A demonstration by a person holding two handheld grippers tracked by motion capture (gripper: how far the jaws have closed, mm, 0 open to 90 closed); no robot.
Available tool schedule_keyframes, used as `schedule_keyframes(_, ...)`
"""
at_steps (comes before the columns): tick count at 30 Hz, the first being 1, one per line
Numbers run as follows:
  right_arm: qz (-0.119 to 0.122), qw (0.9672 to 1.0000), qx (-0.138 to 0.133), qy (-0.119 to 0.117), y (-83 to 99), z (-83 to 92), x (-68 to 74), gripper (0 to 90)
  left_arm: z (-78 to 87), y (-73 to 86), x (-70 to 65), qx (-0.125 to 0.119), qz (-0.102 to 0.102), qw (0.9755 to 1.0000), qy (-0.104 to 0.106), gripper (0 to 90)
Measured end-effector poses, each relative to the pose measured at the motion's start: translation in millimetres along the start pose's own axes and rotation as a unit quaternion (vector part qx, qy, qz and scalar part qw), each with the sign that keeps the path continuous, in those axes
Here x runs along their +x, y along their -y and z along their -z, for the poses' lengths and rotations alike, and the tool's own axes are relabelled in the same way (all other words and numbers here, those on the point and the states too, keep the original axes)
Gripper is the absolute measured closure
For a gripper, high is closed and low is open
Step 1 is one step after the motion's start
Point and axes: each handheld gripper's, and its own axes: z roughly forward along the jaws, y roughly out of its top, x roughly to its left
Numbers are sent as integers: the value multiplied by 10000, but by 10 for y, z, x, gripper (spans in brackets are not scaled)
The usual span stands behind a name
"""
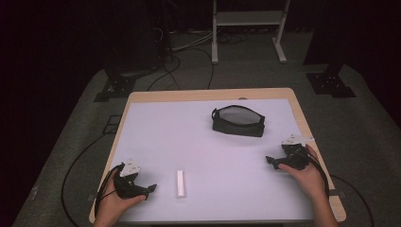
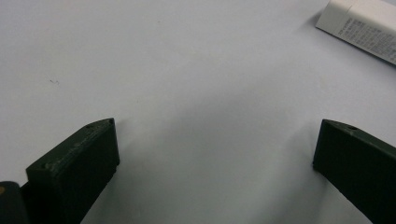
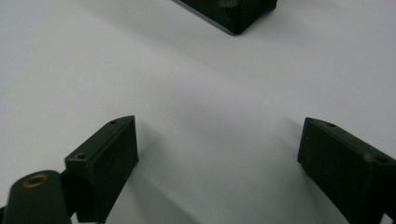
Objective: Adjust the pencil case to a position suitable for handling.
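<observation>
High view has the left gripper point(image 1: 152, 188) resting low at the near left of the table, held in the person's left hand point(image 1: 115, 201), its jaws pointing right toward a small white tube point(image 1: 180, 183) that lies just beside it, not touching. Left gripper view shows those two black jaws spread wide with bare white surface between them and nothing held; one end of the white tube point(image 2: 362, 29), printed with fine text, sits apart from the jaws at the upper right corner. The right gripper point(image 1: 270, 161) sits at the right edge of the table in the right hand point(image 1: 307, 176), jaws pointing left. Right gripper view shows its jaws wide apart as well, empty, with a corner of the black pouch point(image 3: 231, 13) at the top, well clear of them. From above, the black pouch point(image 1: 238, 121) stands on the far half of the table, its top open, well apart from both grippers. A white mat point(image 1: 198, 151) covers the wooden table point(image 1: 208, 94) almost to its rim. Around it lies grey carpet point(image 1: 369, 132) crossed by black cables point(image 1: 71, 165), with a white frame stand point(image 1: 248, 28) and dark equipment bases in the dim background
</observation>
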Motion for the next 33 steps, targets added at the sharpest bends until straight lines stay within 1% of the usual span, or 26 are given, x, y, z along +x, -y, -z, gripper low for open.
schedule_keyframes(9, -1, 10000, 0, -5, -1, -1, -3, 114, -3, -4, 2, 15, 10, 10000, 8, 0)
schedule_keyframes(13, 13, 10000, -23, -20, 2, 6, -3, 137, -3, 0, -2, -4, -2, 10000, -3, 0)
schedule_keyframes(15, 38, 10000, -32, -16, 2, 16, 12, 172, -2, 3, -3, -11, 0, 10000, -4, 0)
schedule_keyframes(16, 68, 10000, -22, -39, -4, 22, 14, 209, -1, 3, -1, -8, -7, 10000, -4, 0)
schedule_keyframes(17, 68, 10000, -22, -39, -4, 22, 14, 209, -1, 3, -1, -8, -7, 10000, -4, 0)
schedule_keyframes(18, 24, 10000, -44, -70, -16, 44, 18, 330, 0, 5, -1, -6, -5, 10000, -4, 0)
schedule_keyframes(19, 31, 10000, -53, -29, -19, 51, 22, 338, 0, 5, -1, -10, -7, 10000, -5, 0)
schedule_keyframes(23, 54, 9999, -41, -75, -27, 70, 38, 360, 0, 6, -1, -12, -5, 10000, -6, 0)
schedule_keyframes(25, 79, 9999, -118, -81, -65, 110, 44, 371, 0, 6, 0, -13, -1, 10000, -4, 0)
schedule_keyframes(28, 80, 9998, -164, -85, -115, 152, 32, 375, 0, 7, 0, -17, 1, 10000, -3, 0)
schedule_keyframes(33, 68, 9995, -290, -145, -164, 185, 24, 389, 0, 7, 0, -17, 3, 10000, -3, 0)
